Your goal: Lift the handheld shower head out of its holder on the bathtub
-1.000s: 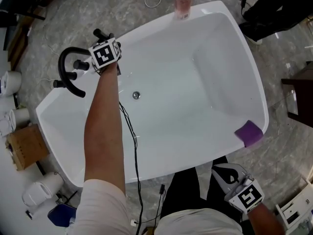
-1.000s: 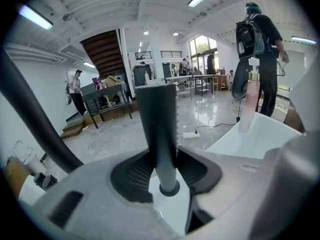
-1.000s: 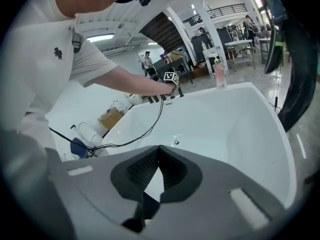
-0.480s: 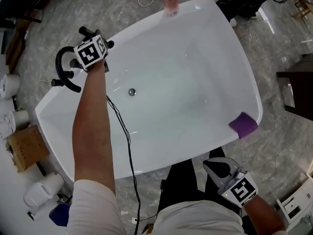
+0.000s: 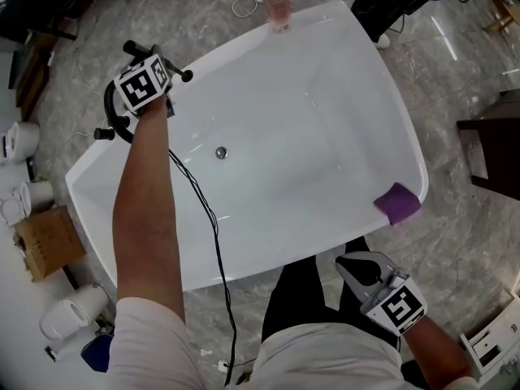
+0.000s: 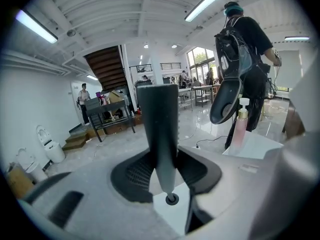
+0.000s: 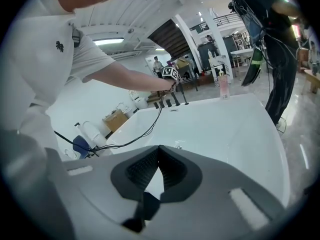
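My left gripper [image 5: 149, 65] is over the far left rim of the white bathtub [image 5: 370, 80], above the black tap fittings [image 5: 111, 119]. It is shut on the dark stick-shaped shower head [image 6: 159, 134], which stands upright between the pads with its ringed lower end [image 6: 172, 199] hanging free. In the head view only a black end of the shower head [image 5: 132, 49] shows past the marker cube. My right gripper [image 5: 356, 268] is low at the near side, outside the tub and in front of the person's legs. Its jaws are shut and hold nothing [image 7: 156, 151].
A pink pump bottle [image 5: 278, 10] stands on the far rim and a purple sponge [image 5: 396, 203] on the right rim. A black cable [image 5: 203, 210] trails over the near rim. A cardboard box [image 5: 45, 242] sits on the floor at left. A person with a backpack [image 6: 240, 49] stands beyond the tub.
My left gripper has risen with the shower head held in it, away from the black fittings. The right gripper has come up slightly beside the near rim.
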Demonstrator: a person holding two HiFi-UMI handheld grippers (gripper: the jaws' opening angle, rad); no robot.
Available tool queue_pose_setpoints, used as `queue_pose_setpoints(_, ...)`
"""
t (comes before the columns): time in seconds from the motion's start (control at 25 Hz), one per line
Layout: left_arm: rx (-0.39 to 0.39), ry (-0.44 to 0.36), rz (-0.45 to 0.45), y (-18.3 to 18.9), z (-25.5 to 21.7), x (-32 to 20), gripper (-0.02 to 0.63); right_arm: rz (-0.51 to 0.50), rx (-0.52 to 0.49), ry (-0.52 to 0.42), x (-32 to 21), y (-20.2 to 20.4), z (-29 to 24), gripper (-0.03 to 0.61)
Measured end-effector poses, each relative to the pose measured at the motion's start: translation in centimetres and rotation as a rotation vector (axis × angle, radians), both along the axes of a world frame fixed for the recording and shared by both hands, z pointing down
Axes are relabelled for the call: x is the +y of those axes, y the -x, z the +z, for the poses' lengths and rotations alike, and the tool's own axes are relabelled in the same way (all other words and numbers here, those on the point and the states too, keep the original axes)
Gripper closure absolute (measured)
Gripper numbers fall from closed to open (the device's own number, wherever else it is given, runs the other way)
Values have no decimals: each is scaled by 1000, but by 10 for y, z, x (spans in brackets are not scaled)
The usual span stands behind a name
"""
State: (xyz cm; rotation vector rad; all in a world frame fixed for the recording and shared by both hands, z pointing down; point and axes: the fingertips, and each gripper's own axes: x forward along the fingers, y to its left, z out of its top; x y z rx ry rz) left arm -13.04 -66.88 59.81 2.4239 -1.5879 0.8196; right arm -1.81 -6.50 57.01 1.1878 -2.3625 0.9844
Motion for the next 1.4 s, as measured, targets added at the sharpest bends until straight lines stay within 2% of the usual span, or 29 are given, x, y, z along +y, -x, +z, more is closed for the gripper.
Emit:
queue_pose_setpoints(0.28,9,-41,13,0,-50,11,472,-29,-12,-26,8,1,-18,566)
queue_pose_setpoints(0.8,47,-112,49,15,-155,64,472,-97,3,-82,24,-10,-57,566)
queue_pose_setpoints(1.4,65,-201,142,6,-267,139,472,-156,16,-133,39,-21,-101,566)
